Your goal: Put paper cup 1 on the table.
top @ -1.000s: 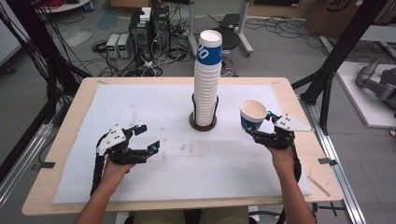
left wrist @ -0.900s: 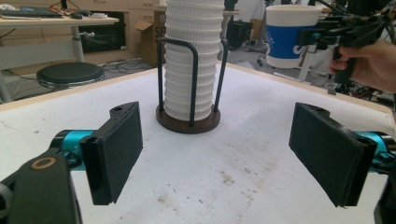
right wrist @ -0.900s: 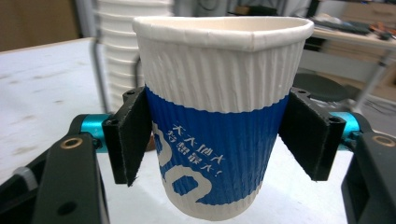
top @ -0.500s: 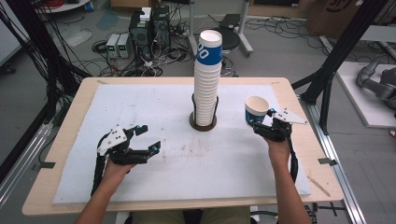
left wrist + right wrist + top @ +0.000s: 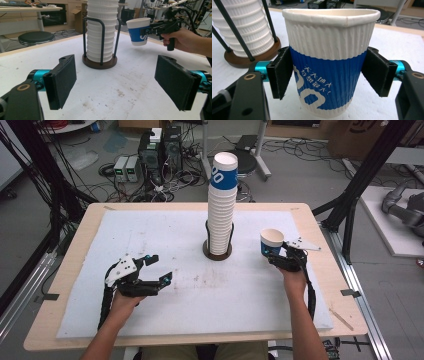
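Overhead, the bench [image 5: 75,285] is a pale wooden top almost fully covered by a white mat [image 5: 170,235] with grey scuffs and smudges near its middle. Around it lies a grey floor with tangled cables and computer boxes [image 5: 150,150] beyond the far edge, and black frame legs at both sides.

Near the middle of the bench, toward the far edge, a tall stack of cups [image 5: 222,205] stands in a holder [image 5: 218,251] with a round brown base and thin black uprights.

Toward the near left corner, the left tongs [image 5: 150,270] sit low over the mat, spread wide with nothing between them, their black pads [image 5: 62,80] well apart.

Close to the right edge, the right tongs [image 5: 281,256] clamp a single paper cup [image 5: 271,242], white with a blue band. Seen from the right gripper, both pads press its ribbed sides and its rim is squeezed slightly out of round. From the left gripper, the cup hangs upright, clear of the mat.
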A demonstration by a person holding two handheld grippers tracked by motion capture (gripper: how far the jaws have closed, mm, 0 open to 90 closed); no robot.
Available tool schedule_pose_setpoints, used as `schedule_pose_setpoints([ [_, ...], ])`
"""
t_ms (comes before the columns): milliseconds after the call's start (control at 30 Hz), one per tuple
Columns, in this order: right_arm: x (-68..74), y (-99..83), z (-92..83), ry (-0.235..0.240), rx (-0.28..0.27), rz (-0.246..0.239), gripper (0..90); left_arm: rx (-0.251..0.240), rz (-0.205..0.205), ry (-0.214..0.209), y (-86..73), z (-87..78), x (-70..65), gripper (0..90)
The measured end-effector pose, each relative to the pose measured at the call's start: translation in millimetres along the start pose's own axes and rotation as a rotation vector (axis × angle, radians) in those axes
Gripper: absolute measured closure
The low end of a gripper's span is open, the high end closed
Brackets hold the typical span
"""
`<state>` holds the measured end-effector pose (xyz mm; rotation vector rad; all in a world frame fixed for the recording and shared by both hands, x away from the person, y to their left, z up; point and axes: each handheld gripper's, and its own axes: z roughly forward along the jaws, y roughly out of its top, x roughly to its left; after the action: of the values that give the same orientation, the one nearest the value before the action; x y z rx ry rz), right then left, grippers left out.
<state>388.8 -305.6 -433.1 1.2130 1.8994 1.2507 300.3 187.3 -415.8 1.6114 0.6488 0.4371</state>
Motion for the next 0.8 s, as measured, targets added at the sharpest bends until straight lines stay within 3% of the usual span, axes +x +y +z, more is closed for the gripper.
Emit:
schedule_pose_setpoints([
  [200, -2.5, -6.9, 0.8, 0.007, 0.029, 0.015, 28.6, 0.004, 0.002, -0.002, -0.3, 0.3, 0.0, 17.8],
  [800, -5.5, -7.4, -5.3, 0.021, 0.101, -0.013, 27.7, 0.009, -0.004, -0.001, -1.1, 1.0, -0.8, 18.2],
])
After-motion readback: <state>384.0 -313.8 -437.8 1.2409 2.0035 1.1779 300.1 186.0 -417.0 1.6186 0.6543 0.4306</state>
